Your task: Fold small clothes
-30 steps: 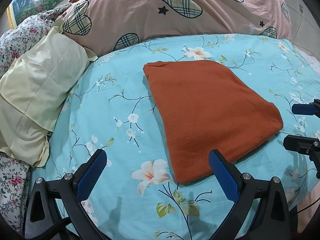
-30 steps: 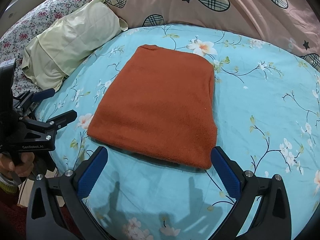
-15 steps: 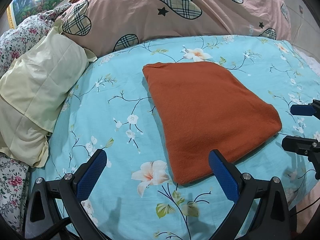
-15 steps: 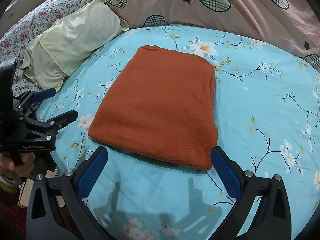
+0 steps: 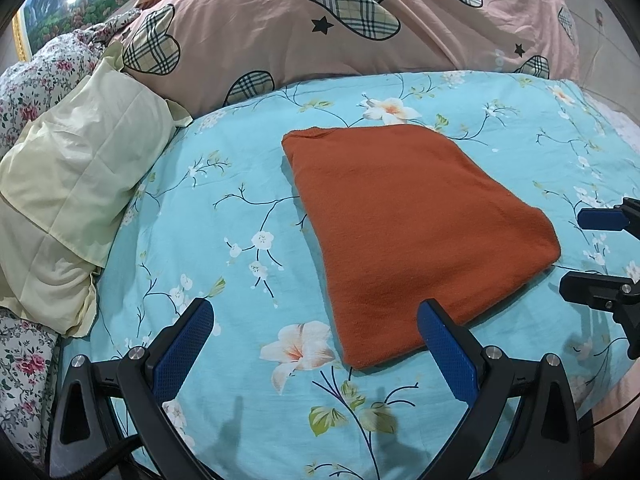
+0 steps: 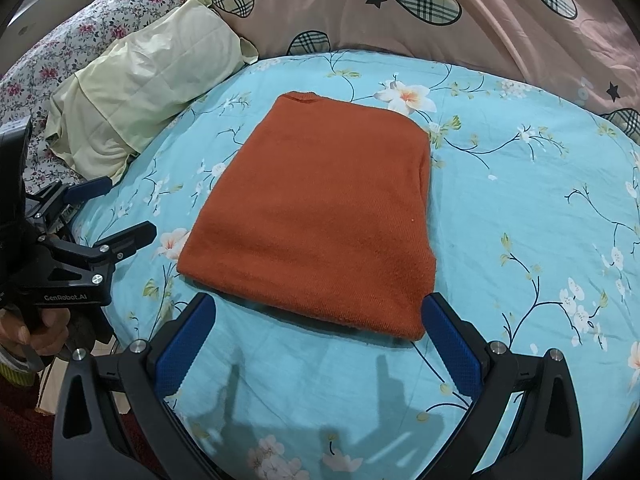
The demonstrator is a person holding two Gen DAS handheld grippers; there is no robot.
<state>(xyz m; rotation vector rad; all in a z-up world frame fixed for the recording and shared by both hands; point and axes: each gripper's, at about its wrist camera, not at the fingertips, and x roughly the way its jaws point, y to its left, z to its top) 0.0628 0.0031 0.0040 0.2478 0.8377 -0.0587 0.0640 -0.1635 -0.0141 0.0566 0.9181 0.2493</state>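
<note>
A rust-orange knit garment [image 5: 408,224] [image 6: 320,216] lies folded into a flat rectangle on the turquoise floral bedsheet [image 5: 240,216] [image 6: 520,208]. My left gripper [image 5: 316,332] hovers open just short of the garment's near corner, with nothing between its blue pads. In the right wrist view that same gripper [image 6: 116,216] appears at the left, held by a hand [image 6: 28,332]. My right gripper [image 6: 316,320] is open too, its fingers straddling the garment's near edge without touching it. The right gripper's fingers [image 5: 596,292] reach in at the right edge of the left wrist view.
A pale yellow pillow [image 5: 72,184] [image 6: 148,84] lies left of the garment. A pink duvet with plaid hearts [image 5: 340,20] [image 6: 460,12] is heaped behind it. Flowered bedding [image 6: 52,68] sits at the far left. The bed's edge runs under both grippers.
Both views have drawn back very slightly, so the garment sits a touch farther off. The garment itself has not moved and both grippers stay open.
</note>
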